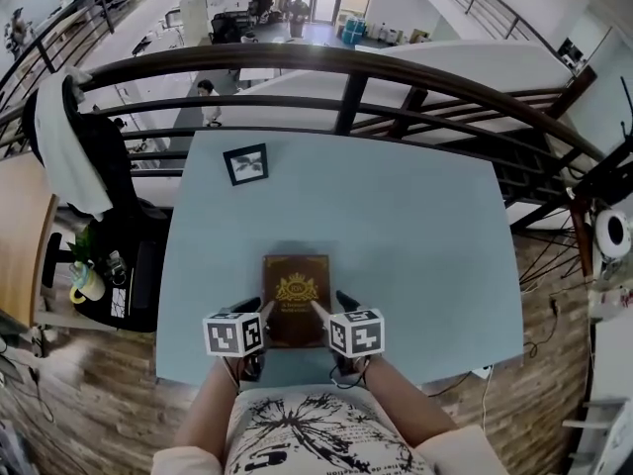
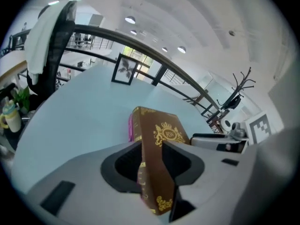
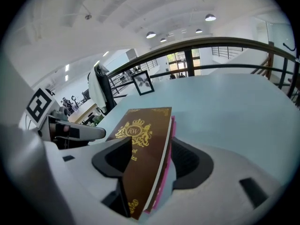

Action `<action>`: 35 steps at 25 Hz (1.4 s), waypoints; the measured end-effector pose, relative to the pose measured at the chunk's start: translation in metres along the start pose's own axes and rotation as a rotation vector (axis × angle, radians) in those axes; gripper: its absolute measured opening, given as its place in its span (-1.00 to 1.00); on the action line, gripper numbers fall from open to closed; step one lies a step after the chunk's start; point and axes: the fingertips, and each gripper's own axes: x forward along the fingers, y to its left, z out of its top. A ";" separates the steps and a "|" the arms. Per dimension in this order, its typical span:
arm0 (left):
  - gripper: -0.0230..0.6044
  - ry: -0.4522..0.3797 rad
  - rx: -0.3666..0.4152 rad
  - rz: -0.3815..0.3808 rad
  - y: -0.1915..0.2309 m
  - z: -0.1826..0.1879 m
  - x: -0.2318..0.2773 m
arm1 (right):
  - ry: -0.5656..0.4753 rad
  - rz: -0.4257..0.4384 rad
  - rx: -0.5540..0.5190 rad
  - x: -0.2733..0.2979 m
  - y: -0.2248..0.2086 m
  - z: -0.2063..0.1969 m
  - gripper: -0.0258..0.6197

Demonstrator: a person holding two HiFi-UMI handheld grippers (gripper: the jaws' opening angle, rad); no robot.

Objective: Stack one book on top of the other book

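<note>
- The table (image 1: 415,236) is wide and light blue. The books lie at its near edge, right in front of the person, I think so that both grippers reach them easily
- The brown book (image 1: 296,295) lies cover up on top of the pink one, so the stack looks made. What remains seems to be to square it or to let go
- The pink book (image 3: 173,123) shows only as a thin edge under the page side of the brown book; in the left gripper view a small bit shows beyond the spine
- The left gripper (image 2: 151,146) has the spine side of the brown book between its jaws, and both pads press on it, so it pinches this book. I see no pink between the pads, and I judge the grip is there to steer the top book alone
- The right gripper (image 3: 152,142) is at the opposite side. Its jaws are spread wide and both books sit in the gap; one jaw lies at the cover, the other is apart from the pink edge, so it holds nothing
- The frame (image 1: 245,163) stands at the far left of the table, well apart from the books and out of the way
</note>
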 end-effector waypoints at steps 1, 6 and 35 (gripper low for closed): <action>-0.53 -0.026 0.017 0.000 -0.003 0.008 -0.007 | -0.023 -0.003 -0.012 -0.006 0.000 0.007 -0.16; -0.78 -0.168 0.101 -0.006 -0.019 0.044 -0.043 | -0.174 -0.023 -0.100 -0.043 0.010 0.046 -0.60; -0.88 -0.843 0.627 -0.033 -0.132 0.136 -0.212 | -0.871 0.016 -0.524 -0.211 0.093 0.156 -0.95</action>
